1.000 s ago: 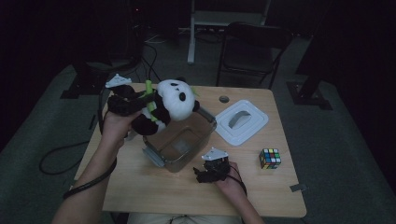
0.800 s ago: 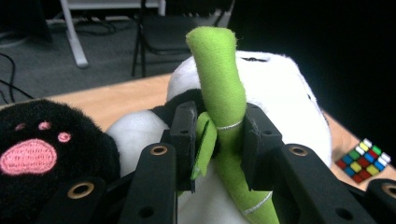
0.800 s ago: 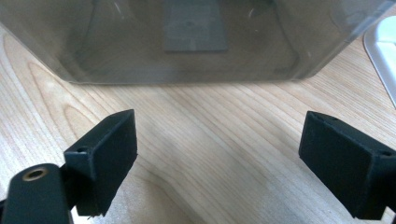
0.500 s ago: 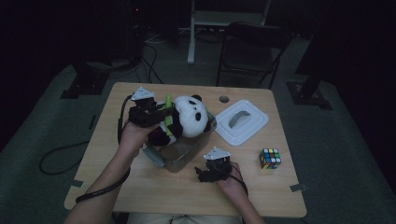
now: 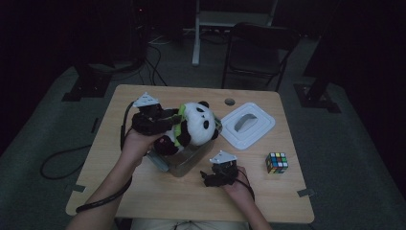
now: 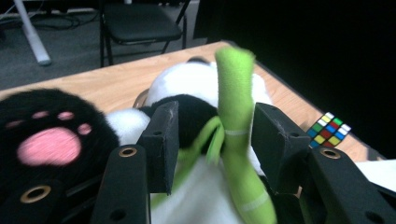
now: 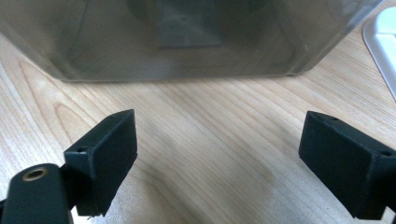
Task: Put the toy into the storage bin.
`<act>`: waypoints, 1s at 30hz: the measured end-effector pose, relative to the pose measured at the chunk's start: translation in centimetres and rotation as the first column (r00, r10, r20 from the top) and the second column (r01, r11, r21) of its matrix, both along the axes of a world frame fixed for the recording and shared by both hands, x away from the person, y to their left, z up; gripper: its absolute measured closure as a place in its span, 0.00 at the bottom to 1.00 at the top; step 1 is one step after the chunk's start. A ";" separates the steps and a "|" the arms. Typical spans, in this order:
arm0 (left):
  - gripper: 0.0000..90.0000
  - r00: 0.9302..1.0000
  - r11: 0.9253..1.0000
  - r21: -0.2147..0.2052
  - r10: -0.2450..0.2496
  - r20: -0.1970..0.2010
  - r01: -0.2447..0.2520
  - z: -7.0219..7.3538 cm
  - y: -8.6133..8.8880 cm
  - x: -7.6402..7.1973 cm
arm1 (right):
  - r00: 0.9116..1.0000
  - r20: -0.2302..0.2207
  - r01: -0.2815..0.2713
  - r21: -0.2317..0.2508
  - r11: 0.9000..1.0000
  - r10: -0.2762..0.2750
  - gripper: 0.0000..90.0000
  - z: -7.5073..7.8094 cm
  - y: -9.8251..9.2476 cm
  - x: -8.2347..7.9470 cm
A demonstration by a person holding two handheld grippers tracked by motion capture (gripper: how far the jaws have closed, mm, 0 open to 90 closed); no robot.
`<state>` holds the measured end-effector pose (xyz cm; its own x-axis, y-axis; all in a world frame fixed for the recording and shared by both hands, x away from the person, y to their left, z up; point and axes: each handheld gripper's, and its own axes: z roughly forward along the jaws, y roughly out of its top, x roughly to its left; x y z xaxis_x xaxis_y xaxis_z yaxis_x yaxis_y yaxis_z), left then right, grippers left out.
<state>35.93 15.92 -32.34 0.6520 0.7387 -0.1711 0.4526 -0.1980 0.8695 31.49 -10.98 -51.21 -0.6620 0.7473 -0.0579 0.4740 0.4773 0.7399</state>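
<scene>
**Panda half-released over the bin**

The left gripper has just been opening its jaws; the plush panda's green scarf sits between them, no longer firmly pinched. The panda lies just ahead of it on the clear bin. The right gripper rests wide open and empty on the table, the bin wall just beyond. The top-heavy toy could roll off the rim, or the scarf could snag a jaw.

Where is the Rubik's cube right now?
In the high view the Rubik's cube sits alone on the table's right side, just below the white lid and right of the right gripper.
</scene>
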 end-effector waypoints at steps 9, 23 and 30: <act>0.55 1.000 1.000 -0.004 -0.002 0.001 0.002 0.3 2.9 0.3 | 1.000 0.001 0.004 0.002 1.000 -0.004 0.13 0.3 -0.2 0.0; 0.25 0.998 0.999 -0.007 0.046 0.032 -0.046 -0.5 6.9 0.9 | 1.000 -0.003 0.007 0.000 1.000 -0.007 0.13 0.3 -0.5 0.2; 0.11 0.990 0.989 0.046 0.137 0.028 -0.139 -2.0 9.3 1.6 | 1.000 -0.002 0.007 -0.002 1.000 -0.007 0.13 0.4 -0.6 0.2</act>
<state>37.54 25.17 -34.36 0.5468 0.8288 -0.1190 0.4572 -0.1765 0.8717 31.69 -11.55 -50.84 -0.6566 0.7520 -0.0575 0.4792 0.4749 0.7381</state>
